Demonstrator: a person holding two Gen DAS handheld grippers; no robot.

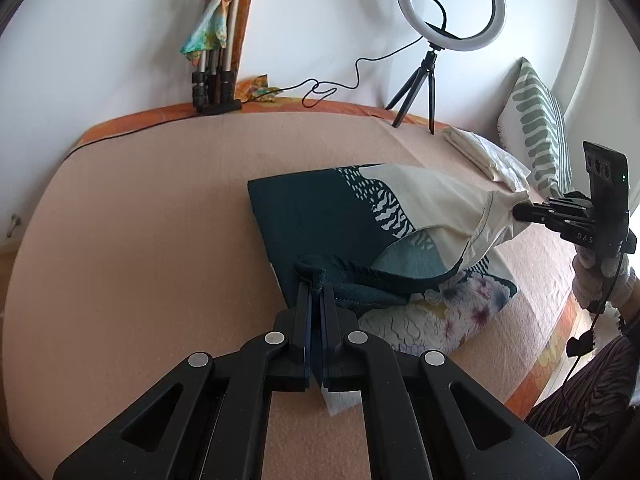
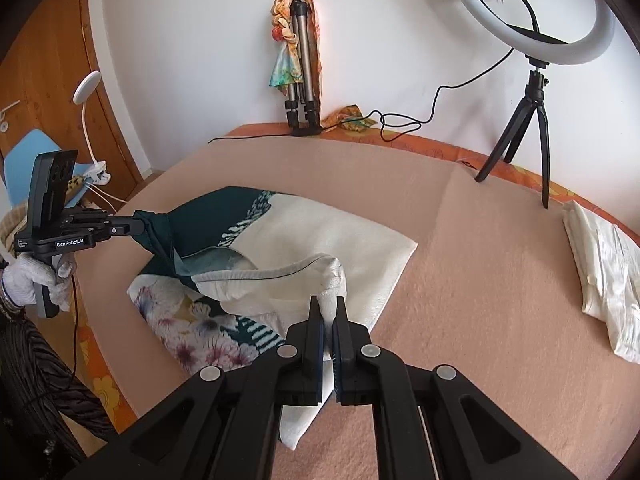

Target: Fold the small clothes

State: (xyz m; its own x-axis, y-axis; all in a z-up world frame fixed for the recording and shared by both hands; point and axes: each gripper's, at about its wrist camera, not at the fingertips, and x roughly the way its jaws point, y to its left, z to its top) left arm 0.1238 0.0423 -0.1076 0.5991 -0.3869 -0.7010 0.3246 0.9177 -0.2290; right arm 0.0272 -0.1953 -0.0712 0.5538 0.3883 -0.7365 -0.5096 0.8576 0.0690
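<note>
Both tongs pinch one edge of a patterned cloth, mid-fold on the bed.

The left tongs (image 1: 316, 280) are pressed together on the dark-teal corner of the teal, cream and floral printed cloth (image 1: 340, 216); the right tongs (image 2: 328, 306) are pressed together on its cream corner. The cloth lies on the peach blanket-covered bed (image 1: 140, 220), its far part flat, the gripped edge raised and sagging between the two tongs. That held edge runs side to side from one hand to the other, and the flat part lies ahead of both, toward the wall. Each hand is about equally near, so the fold probably needs them carried forward together.
</note>
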